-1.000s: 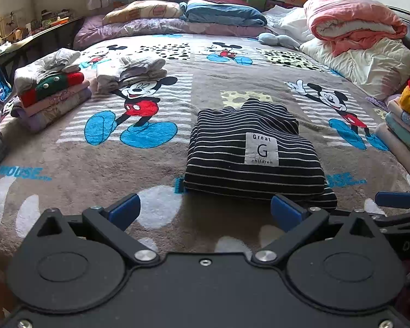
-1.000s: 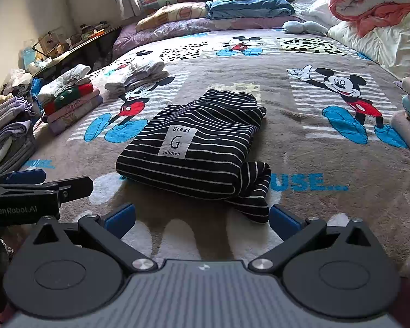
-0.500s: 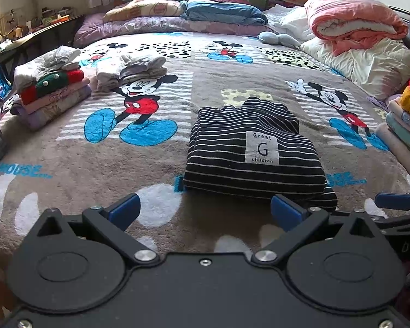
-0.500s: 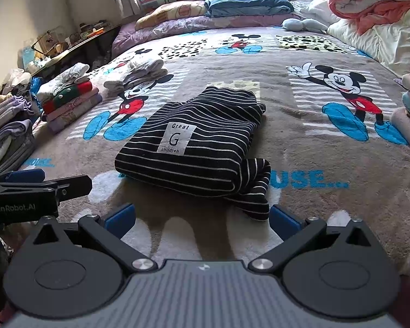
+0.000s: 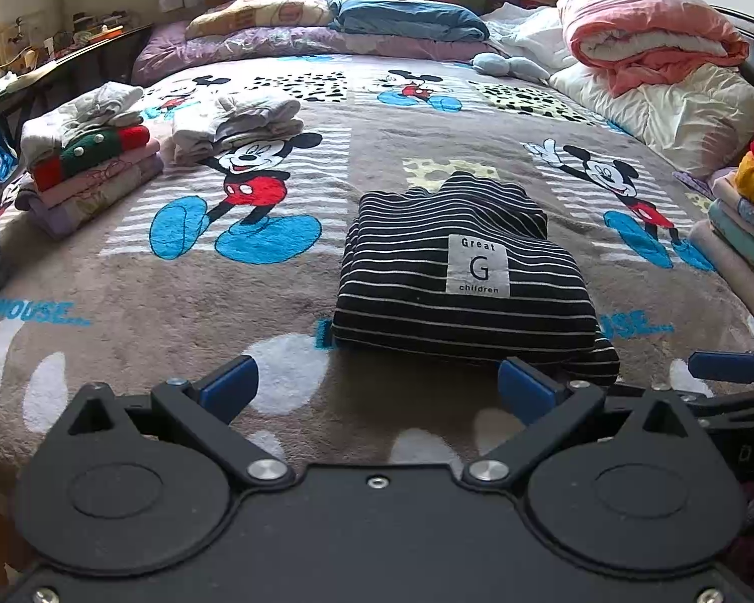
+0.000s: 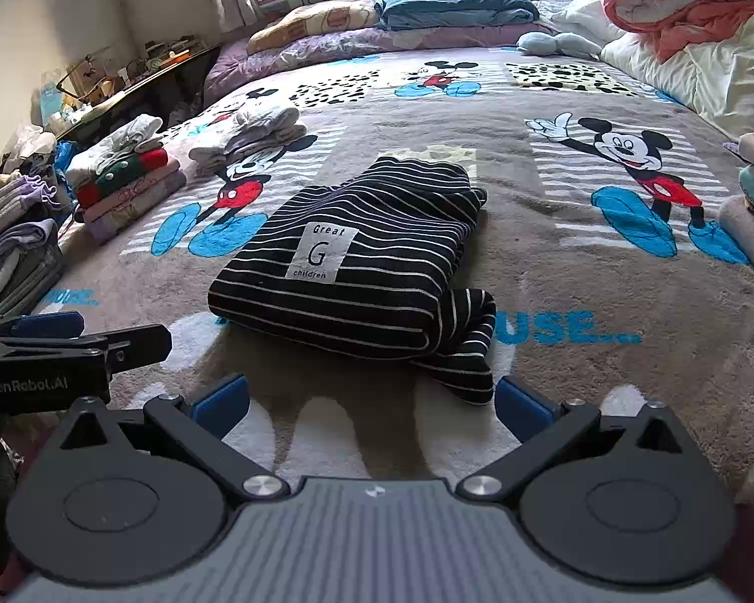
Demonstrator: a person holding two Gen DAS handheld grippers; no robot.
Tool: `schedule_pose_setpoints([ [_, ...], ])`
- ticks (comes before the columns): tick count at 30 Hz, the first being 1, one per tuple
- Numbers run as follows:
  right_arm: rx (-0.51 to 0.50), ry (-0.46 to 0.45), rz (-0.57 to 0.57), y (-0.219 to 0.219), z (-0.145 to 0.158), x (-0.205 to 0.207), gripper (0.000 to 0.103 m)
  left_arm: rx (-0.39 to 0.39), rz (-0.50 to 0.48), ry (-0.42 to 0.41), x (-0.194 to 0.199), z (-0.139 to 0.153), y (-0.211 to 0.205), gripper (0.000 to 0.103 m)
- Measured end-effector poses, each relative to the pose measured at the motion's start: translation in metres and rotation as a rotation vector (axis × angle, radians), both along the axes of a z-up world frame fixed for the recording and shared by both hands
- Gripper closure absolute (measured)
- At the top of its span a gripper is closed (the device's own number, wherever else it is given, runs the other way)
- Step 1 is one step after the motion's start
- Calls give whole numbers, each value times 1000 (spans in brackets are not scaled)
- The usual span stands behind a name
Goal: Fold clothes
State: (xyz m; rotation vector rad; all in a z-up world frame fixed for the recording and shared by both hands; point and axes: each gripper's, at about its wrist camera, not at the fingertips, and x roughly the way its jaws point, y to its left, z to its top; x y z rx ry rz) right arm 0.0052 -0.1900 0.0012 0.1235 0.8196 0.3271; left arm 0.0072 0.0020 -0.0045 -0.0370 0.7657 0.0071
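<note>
A folded black shirt with white stripes [image 5: 457, 281] lies on the Mickey Mouse blanket [image 5: 176, 291], its white "Great G children" patch facing up. It also shows in the right wrist view [image 6: 357, 261], where a striped sleeve end [image 6: 470, 352] sticks out at its near right corner. My left gripper [image 5: 377, 389] is open and empty, just short of the shirt's near edge. My right gripper [image 6: 372, 402] is open and empty, close to the sleeve end. Each gripper shows at the edge of the other's view.
Folded clothes stacks sit at the left [image 5: 85, 171] and farther back [image 5: 236, 125]. More folded clothes stand at the right edge [image 5: 744, 221]. Pillows [image 5: 407, 20] and a pink quilt [image 5: 643, 40] lie at the head of the bed. A cluttered side table [image 6: 125, 85] stands left.
Both views have drifted very slightly; the shirt and both open grippers stay as they were.
</note>
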Motion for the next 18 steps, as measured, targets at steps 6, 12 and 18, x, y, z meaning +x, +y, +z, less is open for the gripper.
schedule_pose_setpoints([
  [6, -3, 4, 1, 0, -1, 1, 0, -1, 0, 7, 1, -2, 0, 0],
  [12, -5, 9, 0, 0, -2, 2, 0, -2, -2, 19, 4, -6, 0, 0],
  [18, -9, 23, 0, 1, -6, 5, 0, -8, -17, 45, 12, -12, 3, 0],
])
